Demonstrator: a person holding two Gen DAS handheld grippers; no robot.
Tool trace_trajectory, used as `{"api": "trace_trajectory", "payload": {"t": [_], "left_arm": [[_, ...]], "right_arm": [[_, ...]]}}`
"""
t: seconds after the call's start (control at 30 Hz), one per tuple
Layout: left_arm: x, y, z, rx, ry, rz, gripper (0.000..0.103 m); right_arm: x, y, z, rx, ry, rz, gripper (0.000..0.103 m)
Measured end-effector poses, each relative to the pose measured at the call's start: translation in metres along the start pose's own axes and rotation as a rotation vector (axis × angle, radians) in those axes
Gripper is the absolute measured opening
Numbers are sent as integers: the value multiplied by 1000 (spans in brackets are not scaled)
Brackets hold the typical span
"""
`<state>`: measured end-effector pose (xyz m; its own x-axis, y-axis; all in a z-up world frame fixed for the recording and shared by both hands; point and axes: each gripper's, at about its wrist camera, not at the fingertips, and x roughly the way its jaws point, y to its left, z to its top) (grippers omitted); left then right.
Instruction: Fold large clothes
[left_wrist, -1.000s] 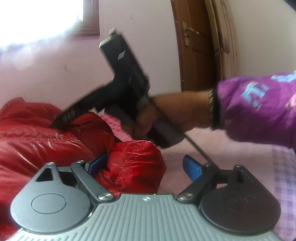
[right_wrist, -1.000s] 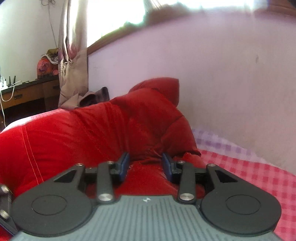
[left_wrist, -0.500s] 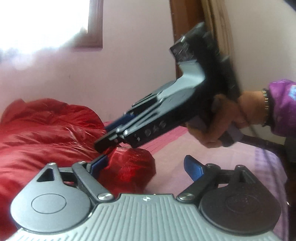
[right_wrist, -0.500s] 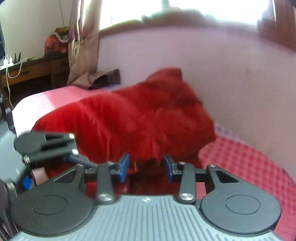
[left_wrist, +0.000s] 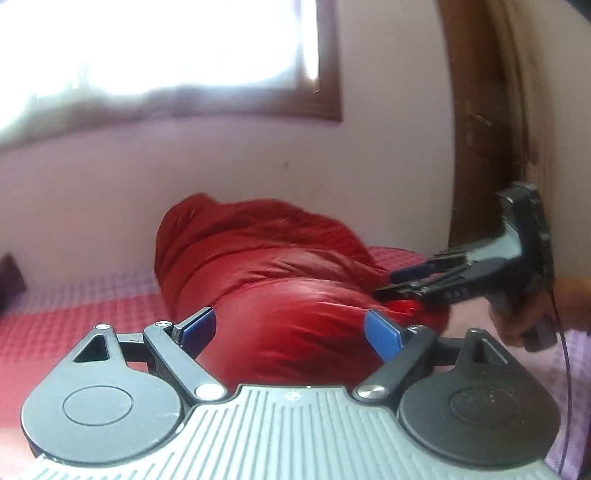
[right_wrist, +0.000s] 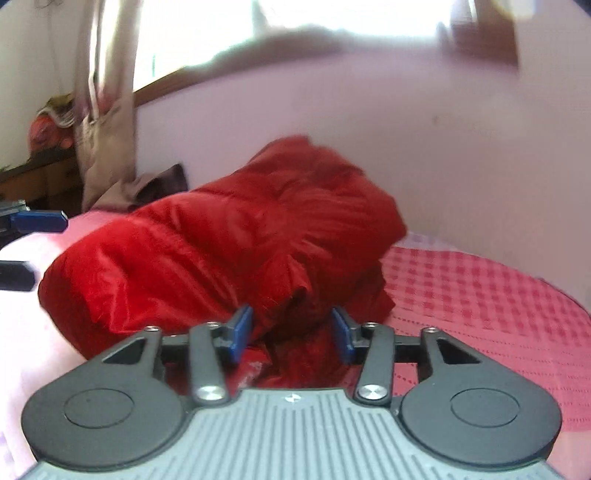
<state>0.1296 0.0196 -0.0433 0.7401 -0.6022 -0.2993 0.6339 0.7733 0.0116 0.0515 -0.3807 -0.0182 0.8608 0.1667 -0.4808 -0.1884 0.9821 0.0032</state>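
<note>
Pink checked bedspread (right_wrist: 480, 288) below pale wall (right_wrist: 369, 110)

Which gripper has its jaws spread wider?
The left gripper: its blue pads stand far apart. The right gripper, jaws opening over the red jacket, shows a narrower gap.

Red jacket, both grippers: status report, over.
Left gripper open, empty. Right gripper opening, jacket fabric between the jaws. Red jacket bundled on the checked bedcover. Nothing in the way.
</note>
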Motion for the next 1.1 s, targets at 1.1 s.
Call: {"api": "trace_trajectory", "payload": {"t": [1.1], "left_arm": [[41, 4, 37, 174, 167, 117, 103]], "right_arm": [[35, -31, -8, 247, 125, 9, 99]]}}
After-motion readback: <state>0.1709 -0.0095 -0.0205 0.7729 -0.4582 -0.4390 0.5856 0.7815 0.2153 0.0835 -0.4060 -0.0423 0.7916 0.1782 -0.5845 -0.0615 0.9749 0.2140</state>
